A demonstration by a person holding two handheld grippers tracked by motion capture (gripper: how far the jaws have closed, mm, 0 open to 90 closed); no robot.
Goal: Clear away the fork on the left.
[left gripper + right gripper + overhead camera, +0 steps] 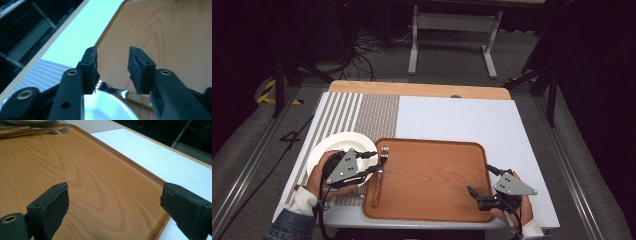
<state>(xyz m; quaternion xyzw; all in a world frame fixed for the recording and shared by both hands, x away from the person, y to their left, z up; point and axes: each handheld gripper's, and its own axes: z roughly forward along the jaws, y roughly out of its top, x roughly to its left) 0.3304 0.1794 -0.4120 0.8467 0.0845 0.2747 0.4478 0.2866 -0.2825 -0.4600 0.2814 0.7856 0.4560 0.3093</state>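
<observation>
A wooden tray (432, 175) lies on the near half of the table. A fork (379, 175) with a wooden handle rests along the tray's left side, tines pointing away from me. My left gripper (376, 160) hovers over the tray's left rim beside the fork, open, with nothing between its pads. In the left gripper view the left gripper (112, 58) shows the fork's metal neck (117, 92) below the jaws. My right gripper (480, 179) stands open at the tray's right edge; in the right gripper view the right gripper (113, 195) has bare tray (87, 170) between its pads and the fork (50, 130) far off.
A white plate (334, 145) sits left of the tray, partly under my left hand, on a striped placemat (372, 115). White table surface (462, 120) stretches behind the tray. A metal table frame (452, 30) and cables stand on the floor beyond.
</observation>
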